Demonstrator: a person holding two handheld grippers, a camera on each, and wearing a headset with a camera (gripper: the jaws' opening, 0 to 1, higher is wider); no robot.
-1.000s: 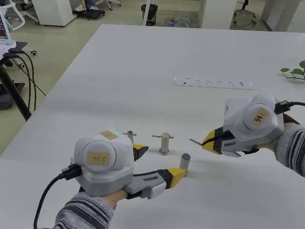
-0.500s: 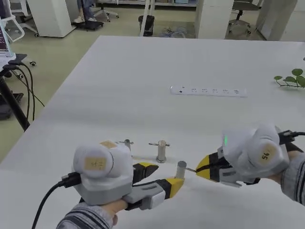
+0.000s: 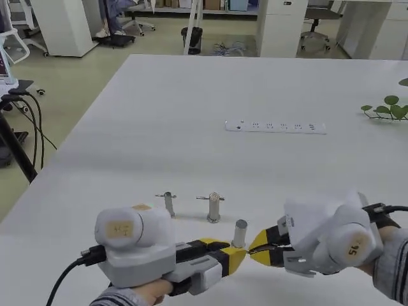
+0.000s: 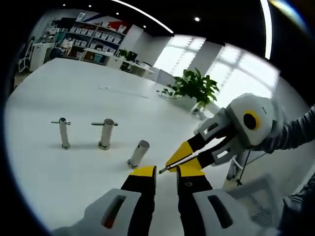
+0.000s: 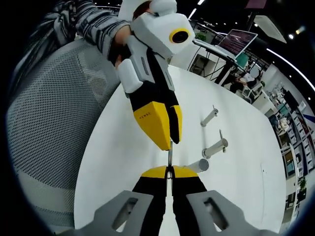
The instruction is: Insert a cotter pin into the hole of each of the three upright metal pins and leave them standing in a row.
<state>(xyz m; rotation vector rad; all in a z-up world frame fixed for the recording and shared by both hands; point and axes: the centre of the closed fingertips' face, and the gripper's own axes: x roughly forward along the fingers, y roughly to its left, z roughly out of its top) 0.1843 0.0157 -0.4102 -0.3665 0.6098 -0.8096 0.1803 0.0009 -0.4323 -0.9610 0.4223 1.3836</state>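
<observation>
Table (image 3: 159, 127): white, one, carrying all the work. Grippers: two. Right gripper (image 3: 262, 248) has come in from well out on the right and now sits just beside the near metal pin; its jaws are pinched shut on one loose cotter pin (image 5: 170, 156), which points straight out ahead of them. Left gripper (image 3: 224, 252) has moved up to meet it, so the two sets of yellow tips nearly touch in the head view. Left jaws stand narrowly apart and hold nothing; the free end of the cotter pin lies at that gap in the left gripper view. Whether it touches a jaw cannot be told. Judgement: the approach is done and the last insertion is in hand, not yet made. Power strip (image 3: 275, 127): one, far side. Plant (image 3: 386, 108): one, right edge. Metal pins: three, upright in a rough row. The far two (image 3: 169, 203) (image 3: 213, 207) each carry a cross-pin near the top. The near metal pin (image 3: 240, 233) is bare. Cotter pins: three counted, two fitted (image 3: 164, 196) (image 3: 210, 198), one held.
</observation>
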